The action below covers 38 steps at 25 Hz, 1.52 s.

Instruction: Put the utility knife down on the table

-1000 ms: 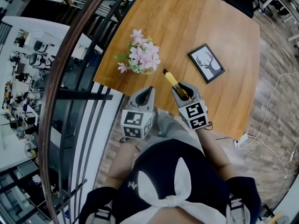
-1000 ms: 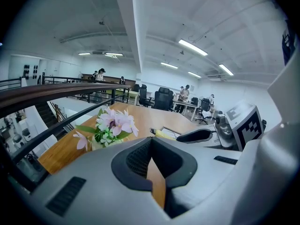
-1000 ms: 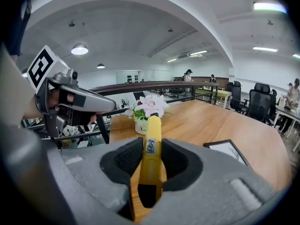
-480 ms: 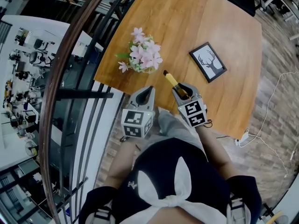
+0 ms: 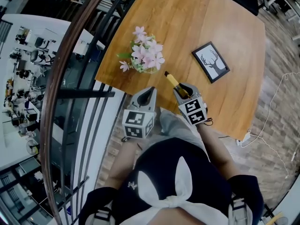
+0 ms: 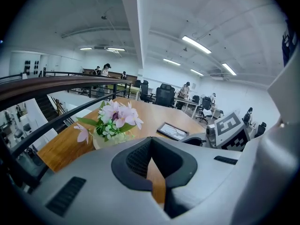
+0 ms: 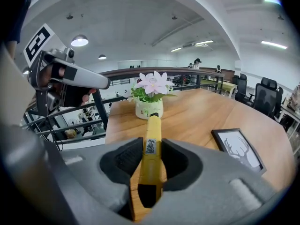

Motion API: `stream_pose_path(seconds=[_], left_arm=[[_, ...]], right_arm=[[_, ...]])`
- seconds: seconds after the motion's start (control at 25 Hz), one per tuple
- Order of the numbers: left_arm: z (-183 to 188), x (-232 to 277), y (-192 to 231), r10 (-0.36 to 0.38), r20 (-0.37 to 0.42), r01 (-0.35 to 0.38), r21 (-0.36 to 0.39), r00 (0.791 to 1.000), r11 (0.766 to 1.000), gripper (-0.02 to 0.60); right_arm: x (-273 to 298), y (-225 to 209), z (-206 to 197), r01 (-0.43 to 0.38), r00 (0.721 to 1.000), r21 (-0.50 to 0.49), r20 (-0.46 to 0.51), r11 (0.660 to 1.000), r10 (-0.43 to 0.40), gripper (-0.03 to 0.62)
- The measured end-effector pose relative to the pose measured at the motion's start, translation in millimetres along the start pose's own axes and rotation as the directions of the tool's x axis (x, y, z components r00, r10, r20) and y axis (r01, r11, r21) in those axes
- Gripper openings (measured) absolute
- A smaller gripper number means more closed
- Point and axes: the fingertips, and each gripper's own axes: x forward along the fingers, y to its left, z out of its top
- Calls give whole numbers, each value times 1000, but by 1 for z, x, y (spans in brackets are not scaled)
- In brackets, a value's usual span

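Observation:
My right gripper [image 5: 183,92] is shut on a yellow utility knife [image 5: 172,80] with a black tip. The knife sticks out ahead of the jaws over the near edge of the wooden table [image 5: 197,22], aimed toward the flower pot. In the right gripper view both pads clamp the knife [image 7: 151,149] at its middle, and its tip hangs above the tabletop. My left gripper [image 5: 146,96] hovers just left of it at the table edge. Its jaws are shut with nothing between them, as the left gripper view [image 6: 151,146] also shows.
A pot of pink flowers [image 5: 144,56] stands on the table ahead of the knife. A black-framed deer picture [image 5: 210,62] lies to the right. A curved wooden handrail with dark bars [image 5: 70,69] runs along the left, close to the table edge.
My right gripper has sunk slightly toward the table with the knife still in it. My left gripper has stayed where it was.

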Motion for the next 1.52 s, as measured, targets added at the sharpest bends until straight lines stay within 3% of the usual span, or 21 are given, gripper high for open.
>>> stream_pose_path(seconds=[0.84, 1.52], left_arm=[[-18, 23, -11, -58, -63, 58, 4, 996, 998, 15], [-28, 26, -7, -63, -82, 65, 15, 995, 998, 17]], right_arm=[[42, -2, -29, -36, 995, -3, -96, 999, 36, 123], [58, 0, -49, -53, 986, -26, -159, 998, 48, 123]])
